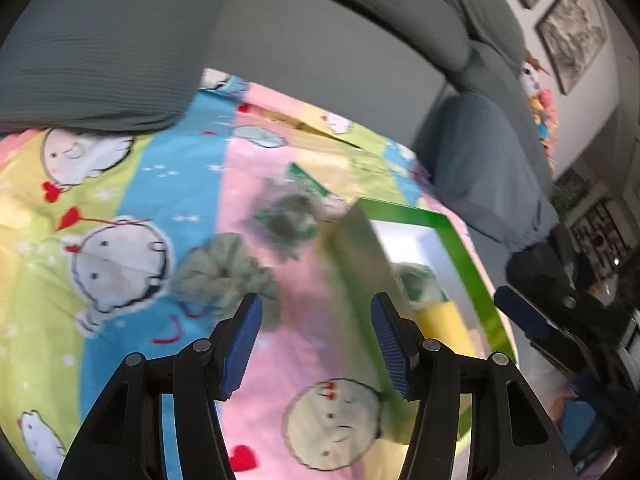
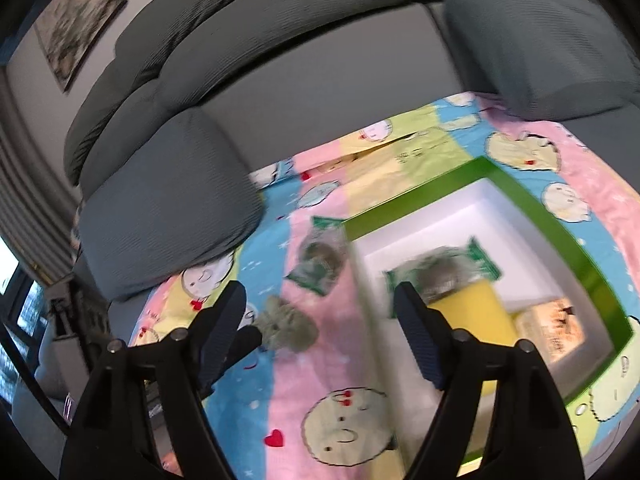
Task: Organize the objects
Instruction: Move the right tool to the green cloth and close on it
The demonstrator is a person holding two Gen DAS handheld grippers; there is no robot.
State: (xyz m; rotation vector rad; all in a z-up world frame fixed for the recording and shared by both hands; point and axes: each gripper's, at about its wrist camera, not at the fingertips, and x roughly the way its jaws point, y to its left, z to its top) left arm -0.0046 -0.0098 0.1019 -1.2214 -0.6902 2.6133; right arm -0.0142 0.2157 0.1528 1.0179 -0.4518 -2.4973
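The left tongs [image 1: 316, 344] stand wide open over the cartoon-print sheet [image 1: 120, 208] spread on the grey sofa [image 1: 320, 48], with nothing between the blue pads [image 1: 244, 344] and nothing touching them. The right tongs [image 2: 320, 332] are likewise spread wide and hold nothing. A grey-green scrunchie [image 1: 224, 276] lies on the sheet just ahead of the left tongs' left finger; in the right wrist view the same scrunchie [image 2: 286, 326] sits close to the left tongs' tip. Beyond it a green packet [image 1: 290, 220] rests on the sheet beside the green-rimmed box [image 1: 460, 248]. Inside the box [image 2: 568, 248] lie a second green packet [image 2: 444, 270], a yellow block [image 2: 476, 312] partly under it, and a pale printed pack [image 2: 552, 328] to its right. Both views are motion-blurred, so finer detail is unclear. Grey cushions [image 2: 168, 200] press on the sheet's edges.
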